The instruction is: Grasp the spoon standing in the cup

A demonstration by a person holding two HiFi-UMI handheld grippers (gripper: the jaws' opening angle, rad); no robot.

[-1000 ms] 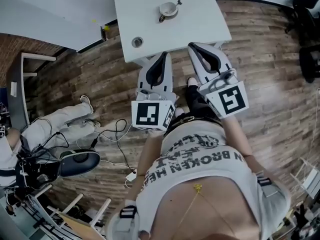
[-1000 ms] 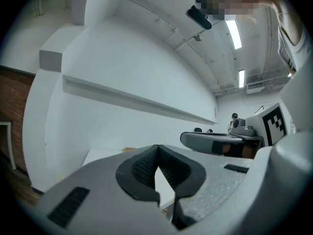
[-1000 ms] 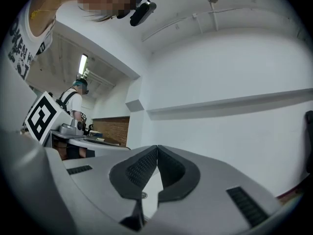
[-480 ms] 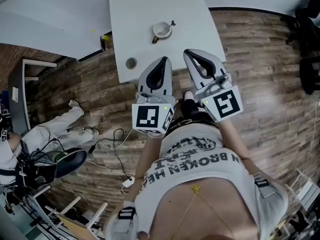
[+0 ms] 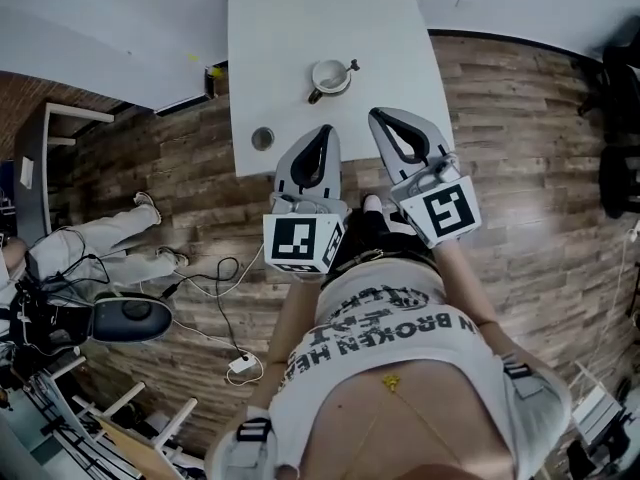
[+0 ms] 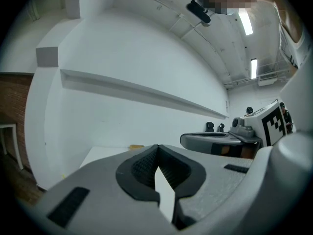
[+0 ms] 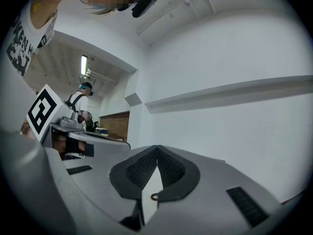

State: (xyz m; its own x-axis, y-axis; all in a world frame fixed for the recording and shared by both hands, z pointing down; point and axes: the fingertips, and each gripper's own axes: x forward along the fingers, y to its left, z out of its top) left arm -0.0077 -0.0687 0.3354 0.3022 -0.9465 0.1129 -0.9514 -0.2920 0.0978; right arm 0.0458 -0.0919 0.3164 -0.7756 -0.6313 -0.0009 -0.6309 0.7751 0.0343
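Note:
A white cup (image 5: 329,76) stands on the white table (image 5: 300,18) in the head view, with a dark spoon (image 5: 350,67) leaning out over its right rim. My left gripper (image 5: 323,128) reaches over the table's near edge, below the cup, jaws shut and empty. My right gripper (image 5: 383,115) hangs beside it to the right, a little below and right of the cup, also shut on nothing. In the left gripper view the left gripper (image 6: 157,150) has its pads meeting; the right gripper (image 7: 157,148) looks the same in the right gripper view. Neither gripper view shows the cup.
A small round grey disc (image 5: 263,138) lies on the table left of my left gripper. On the wooden floor at the left a person (image 5: 100,243) sits among cables (image 5: 220,278) and a dark rounded device (image 5: 130,318). A white wall fills both gripper views.
Both grippers have drawn closer to the cup and now reach over the table's near edge. The head view has shifted a little. The jaws stayed shut.

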